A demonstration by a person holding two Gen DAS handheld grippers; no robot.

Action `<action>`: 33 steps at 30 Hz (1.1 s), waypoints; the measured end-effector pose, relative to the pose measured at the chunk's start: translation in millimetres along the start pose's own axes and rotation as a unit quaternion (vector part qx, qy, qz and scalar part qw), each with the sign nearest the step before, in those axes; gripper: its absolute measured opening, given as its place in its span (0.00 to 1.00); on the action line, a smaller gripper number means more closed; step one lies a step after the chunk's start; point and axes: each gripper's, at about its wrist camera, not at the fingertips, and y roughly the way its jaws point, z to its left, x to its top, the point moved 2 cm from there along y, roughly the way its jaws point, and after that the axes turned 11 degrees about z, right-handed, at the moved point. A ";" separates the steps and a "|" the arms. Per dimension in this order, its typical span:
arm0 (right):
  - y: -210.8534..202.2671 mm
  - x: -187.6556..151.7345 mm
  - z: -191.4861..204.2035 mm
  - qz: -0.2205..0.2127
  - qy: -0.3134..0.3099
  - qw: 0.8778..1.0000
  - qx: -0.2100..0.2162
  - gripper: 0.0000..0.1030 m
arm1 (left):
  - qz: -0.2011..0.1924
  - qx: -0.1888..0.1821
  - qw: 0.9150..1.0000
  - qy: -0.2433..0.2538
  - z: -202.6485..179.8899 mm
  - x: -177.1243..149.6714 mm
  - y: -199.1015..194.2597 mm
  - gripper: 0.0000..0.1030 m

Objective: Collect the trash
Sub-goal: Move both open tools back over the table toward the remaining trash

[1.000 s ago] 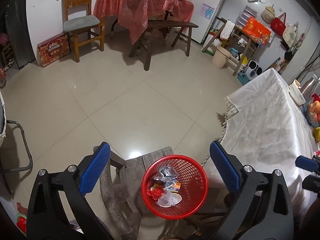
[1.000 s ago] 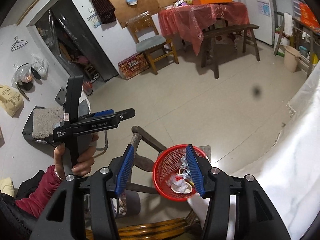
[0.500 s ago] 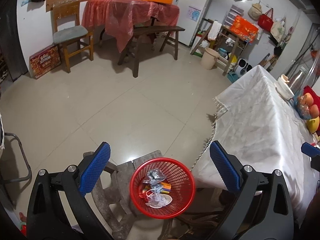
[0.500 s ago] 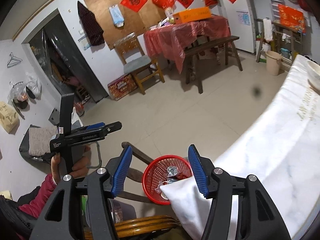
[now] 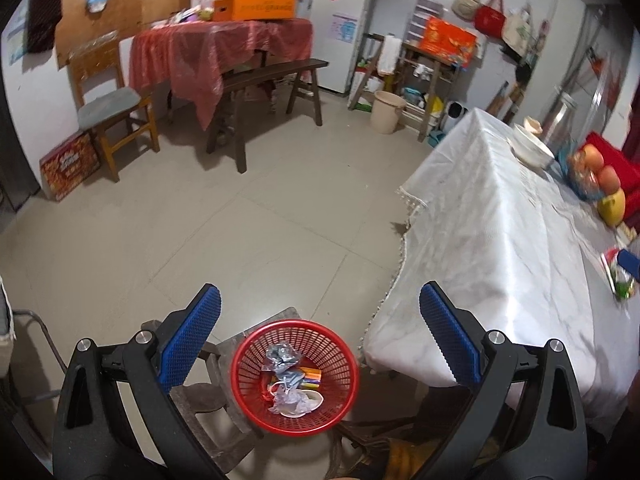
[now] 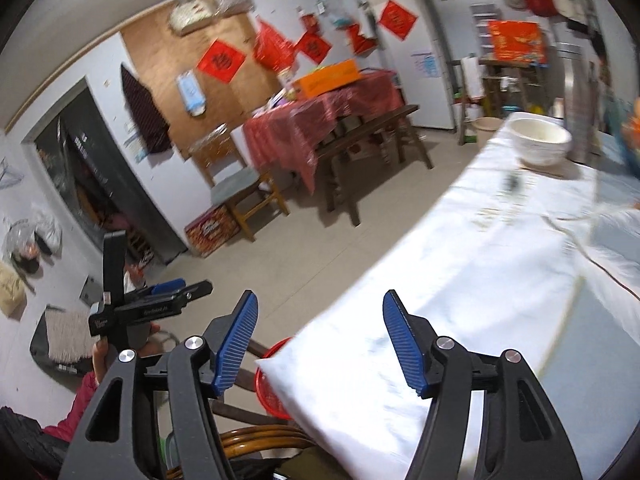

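We find a tiled floor (image 5: 168, 248) beside a white-clothed table (image 5: 500, 240), the basket (image 5: 296, 372) of trash (image 5: 290, 384) below and between our left gripper's (image 5: 320, 340) wide-apart jaws, while only the right view shows our right gripper (image 6: 320, 340), empty, jaws just widened, over the cloth.

A white-clothed table (image 5: 492, 240) carries a white bowl (image 6: 540, 142), fruit (image 5: 600, 172) and a wrapper (image 5: 620, 280).
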 end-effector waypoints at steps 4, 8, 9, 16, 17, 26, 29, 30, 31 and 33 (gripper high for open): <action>-29.0 -14.6 -34.3 -0.031 0.029 0.999 -0.022 0.67 | 0.006 -0.007 0.999 0.032 -35.0 -3.7 2.6 0.93; -55.2 -30.0 -67.8 -0.058 0.060 0.996 -0.038 0.68 | 0.015 -0.018 0.997 0.069 -77.7 -6.6 7.5 0.93; -63.8 -35.1 -78.0 -0.068 0.071 0.994 -0.046 0.68 | 0.016 -0.021 0.997 0.075 -86.3 -7.2 7.8 0.93; -113.0 -71.6 -153.2 -0.115 0.139 0.978 -0.106 0.69 | 0.029 -0.071 0.990 0.116 -159.7 -7.4 17.1 0.93; -118.3 -76.4 -159.4 -0.120 0.146 0.975 -0.119 0.69 | 0.030 -0.074 0.989 0.126 -171.2 -7.8 18.6 0.93; -154.7 -100.6 -241.9 -0.126 0.223 0.941 -0.222 0.69 | 0.047 -0.119 0.975 0.182 -259.6 -5.3 43.7 0.93; -154.4 -95.4 -259.7 -0.109 0.230 0.930 -0.266 0.70 | 0.056 -0.126 0.972 0.189 -279.1 -5.8 53.1 0.93; -154.6 -91.3 -266.1 -0.105 0.233 0.923 -0.286 0.70 | 0.059 -0.128 0.971 0.192 -285.2 -6.1 56.8 0.93; -154.4 -87.3 -271.1 -0.102 0.233 0.917 -0.306 0.73 | 0.061 -0.129 0.971 0.194 -287.4 -6.7 57.5 0.93; -151.0 -80.5 -279.2 -0.085 0.227 0.906 -0.346 0.80 | 0.064 -0.130 0.970 0.196 -293.8 -6.5 61.0 0.93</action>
